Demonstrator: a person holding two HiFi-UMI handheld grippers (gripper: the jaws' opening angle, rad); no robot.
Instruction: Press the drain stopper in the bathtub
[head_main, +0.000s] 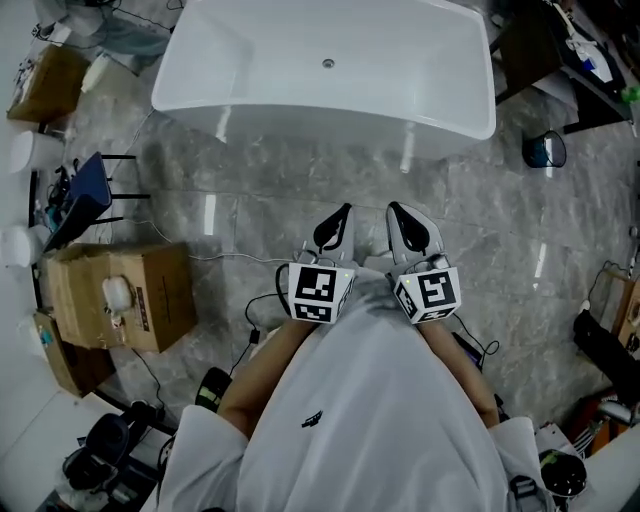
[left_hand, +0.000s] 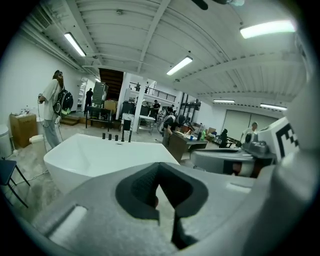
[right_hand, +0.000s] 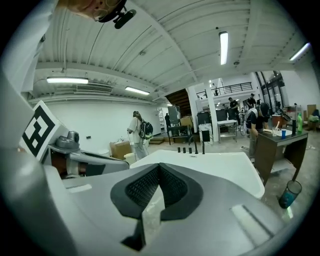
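- Nearest us, bare forearms reach forward out of a white shirt (head_main: 370, 400).
- The left gripper (head_main: 344, 212) and right gripper (head_main: 395, 210) are held side by side, close together. Both are on the near side of the bathtub (head_main: 470, 115), well apart from it and pointing towards it.
- In the left gripper view we see that tool's jaws pressed together at the tips, with nothing pinched between them. The right gripper view shows the same for the other tool.
- Grey marbled floor (head_main: 240, 210) lies between the grippers and the bathtub.
- A cardboard box (head_main: 135, 295) sits on the floor to the near left of the bathtub.
- A blue bin (head_main: 545, 150) stands just beside the bathtub's right end.
- The bathtub is white and freestanding, its long side running across our view.
- The drain stopper (head_main: 328, 63) is a small round spot in the middle of the bathtub's floor. It is too small for us to tell whether it is raised or pressed.
- Black fittings (left_hand: 116, 136) stand in a row on the bathtub's far rim.
- A person with a backpack (left_hand: 52, 105) stands beyond the bathtub's left end.
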